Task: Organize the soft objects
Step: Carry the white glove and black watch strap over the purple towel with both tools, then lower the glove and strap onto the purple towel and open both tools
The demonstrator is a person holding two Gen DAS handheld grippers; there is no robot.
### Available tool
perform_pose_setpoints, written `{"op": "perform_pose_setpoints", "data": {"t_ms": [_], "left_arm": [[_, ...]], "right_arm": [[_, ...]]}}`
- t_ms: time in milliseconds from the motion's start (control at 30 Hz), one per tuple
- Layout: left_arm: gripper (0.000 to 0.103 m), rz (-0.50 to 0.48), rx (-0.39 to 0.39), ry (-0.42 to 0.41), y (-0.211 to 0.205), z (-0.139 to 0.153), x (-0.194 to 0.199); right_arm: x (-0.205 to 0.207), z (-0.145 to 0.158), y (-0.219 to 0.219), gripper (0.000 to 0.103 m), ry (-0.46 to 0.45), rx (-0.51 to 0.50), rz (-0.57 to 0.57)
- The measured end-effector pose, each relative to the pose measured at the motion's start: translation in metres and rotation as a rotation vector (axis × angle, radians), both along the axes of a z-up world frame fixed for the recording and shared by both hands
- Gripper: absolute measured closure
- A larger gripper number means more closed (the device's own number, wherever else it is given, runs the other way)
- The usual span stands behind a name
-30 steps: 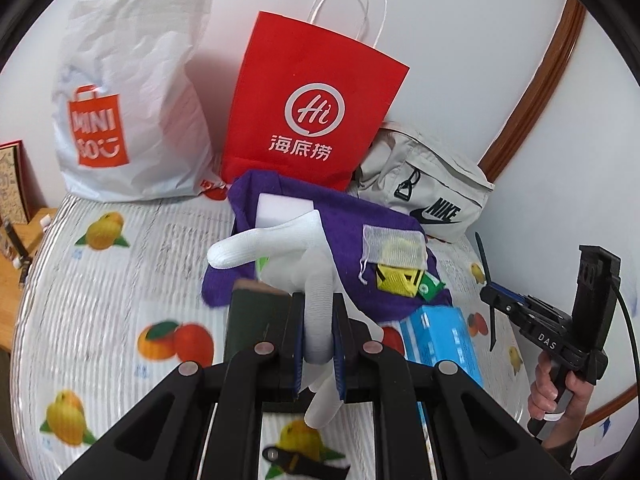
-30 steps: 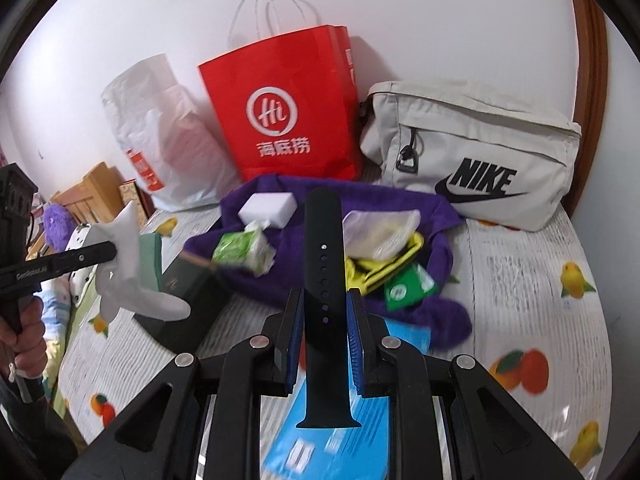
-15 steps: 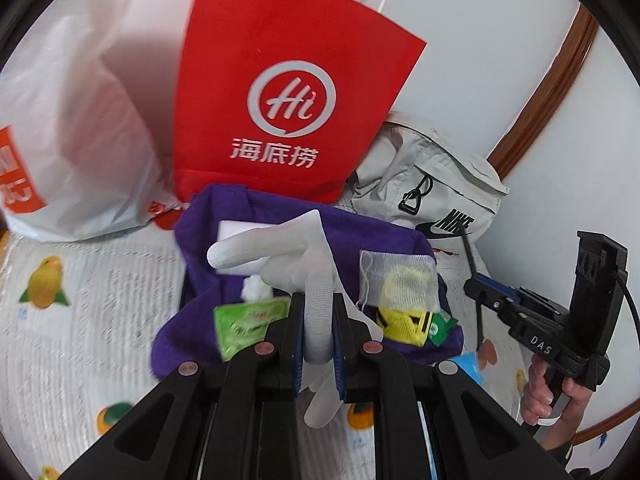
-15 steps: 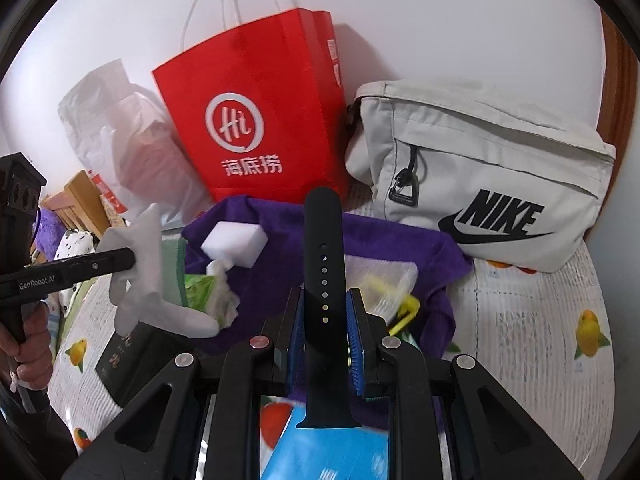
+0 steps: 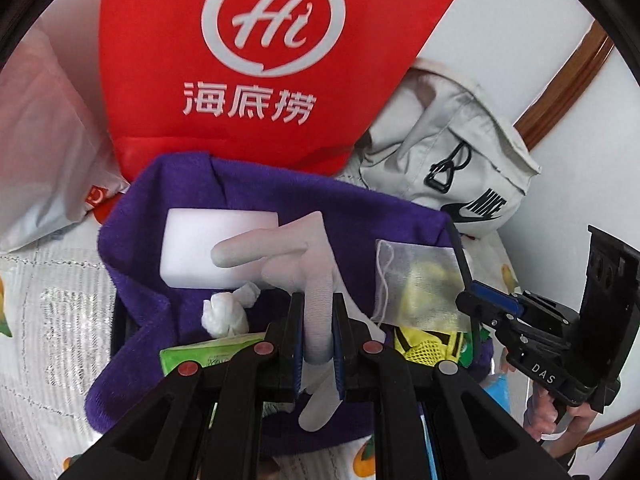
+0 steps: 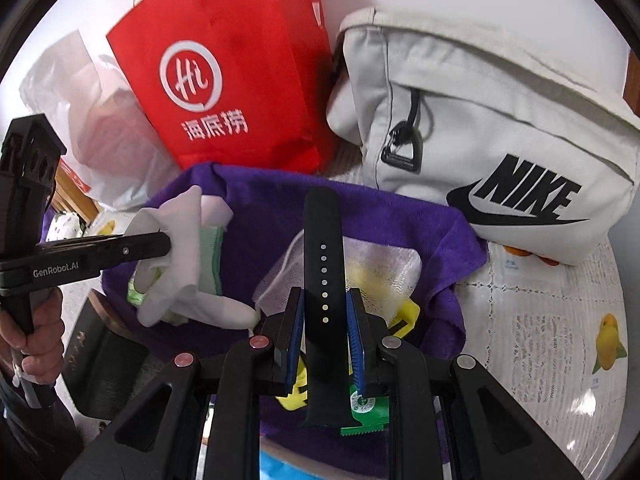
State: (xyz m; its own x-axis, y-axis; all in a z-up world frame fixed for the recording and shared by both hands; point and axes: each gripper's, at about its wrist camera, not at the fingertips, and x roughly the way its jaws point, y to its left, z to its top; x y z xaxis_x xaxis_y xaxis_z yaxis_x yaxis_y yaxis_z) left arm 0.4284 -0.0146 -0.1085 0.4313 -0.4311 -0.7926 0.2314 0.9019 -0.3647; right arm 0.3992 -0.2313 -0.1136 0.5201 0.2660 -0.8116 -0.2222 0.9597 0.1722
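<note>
Gloves first: one white glove (image 5: 308, 276) is pinched by a finger in the left tool (image 5: 316, 320), jaws nearly together on it, the rest of the glove splaying toward 10 o'clock over the purple cloth (image 5: 256, 184). Right tool (image 6: 323, 320) is clamped narrow on one black watch strap (image 6: 322, 248), strap standing straight up toward 12 o'clock. Both tools tilt down over the cloth, probably because it lines the bin where soft items are collected; both items look ready to be dropped there. Count on the cloth: one white sponge block (image 5: 200, 248) at 10 o'clock, one mesh pouch (image 5: 420, 284) at 3 o'clock with something yellow inside, one green tissue pack (image 5: 212, 354) at 7 o'clock with a tissue poking out, one yellow item partly hidden under the pouch. Behind, at 12 o'clock: one red paper bag (image 5: 260, 60), one grey Nike bag (image 6: 500, 120), one white plastic bag (image 5: 44, 152). All on a fruit-print bed cover (image 6: 560, 340).
</note>
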Motion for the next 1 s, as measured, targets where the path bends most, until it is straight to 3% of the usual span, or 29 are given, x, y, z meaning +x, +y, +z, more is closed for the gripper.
{"op": "perform_pose_setpoints", "data": {"t_ms": [100,133,167,233,300,400,633,1000], "left_arm": [[0.090,-0.001,0.005,0.010,-0.003,-0.005,0.004],[0.086,0.000,0.007,0.012,-0.003,-0.005,0.005],[0.081,-0.002,0.009,0.014,-0.003,-0.006,0.005],[0.058,-0.002,0.018,0.008,-0.004,-0.004,0.006],[0.052,0.002,0.037,-0.016,-0.005,-0.001,0.004],[0.050,0.018,0.072,-0.018,-0.003,0.001,0.001],[0.047,0.053,0.116,-0.040,0.012,0.014,-0.017],[0.047,0.085,0.198,-0.158,0.017,0.062,-0.086]], "right_arm": [[0.005,-0.008,-0.001,0.082,0.024,-0.002,-0.002],[0.006,-0.009,-0.001,0.082,0.029,-0.003,-0.002],[0.007,-0.009,-0.001,0.082,0.029,-0.002,-0.001],[0.006,-0.008,0.000,0.080,0.025,0.004,0.003],[0.005,-0.006,0.001,0.067,0.020,0.005,0.012],[0.000,-0.001,0.003,0.061,-0.002,-0.003,0.016],[-0.018,0.017,0.000,0.060,-0.035,-0.001,0.011],[-0.088,0.050,0.009,0.060,-0.081,0.018,0.019]]}}
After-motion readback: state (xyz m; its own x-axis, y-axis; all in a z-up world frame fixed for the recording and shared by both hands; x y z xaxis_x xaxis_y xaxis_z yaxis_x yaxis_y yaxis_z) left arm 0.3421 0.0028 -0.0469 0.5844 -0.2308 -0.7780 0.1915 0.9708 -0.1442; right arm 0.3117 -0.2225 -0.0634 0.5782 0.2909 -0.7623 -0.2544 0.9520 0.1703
